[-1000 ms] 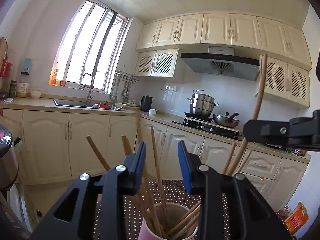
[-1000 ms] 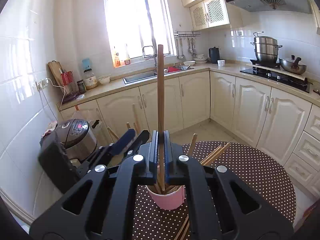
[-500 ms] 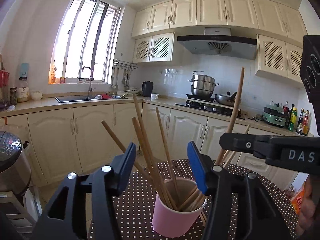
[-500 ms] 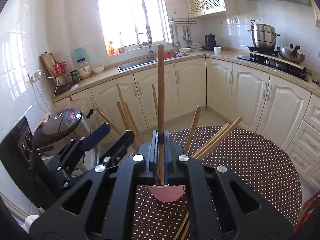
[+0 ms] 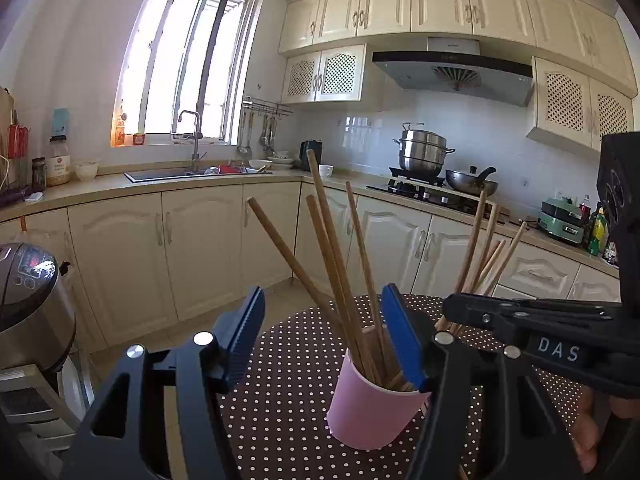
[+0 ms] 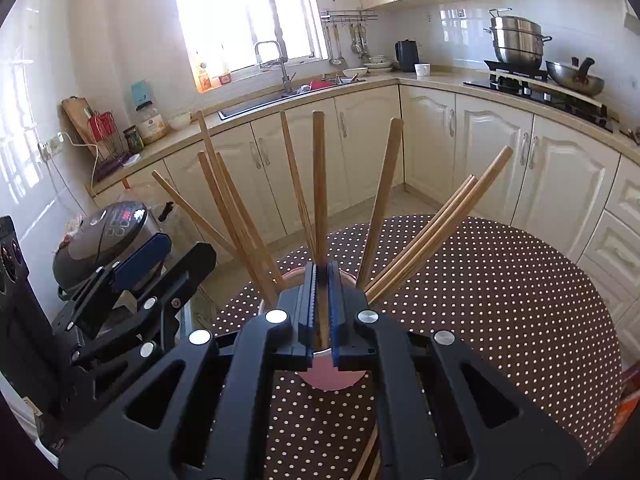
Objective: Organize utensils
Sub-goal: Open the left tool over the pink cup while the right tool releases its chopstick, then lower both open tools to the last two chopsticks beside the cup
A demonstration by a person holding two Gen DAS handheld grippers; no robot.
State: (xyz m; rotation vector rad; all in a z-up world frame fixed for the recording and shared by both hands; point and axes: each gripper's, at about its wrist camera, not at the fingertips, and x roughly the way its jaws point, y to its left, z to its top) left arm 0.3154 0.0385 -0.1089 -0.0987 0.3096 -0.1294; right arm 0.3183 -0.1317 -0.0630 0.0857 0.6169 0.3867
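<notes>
chopstick (image 6: 320,184) upright — right gripper (image 6: 320,316) clamped

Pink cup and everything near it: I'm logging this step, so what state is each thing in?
Pink cup: upright on the dotted table, holding chopsticks.
Held chopstick: upright, lower end in the cup.
Right gripper: shut on that chopstick.
Left gripper: open, holding nothing.
Other chopsticks: leaning outward in the cup.
</notes>
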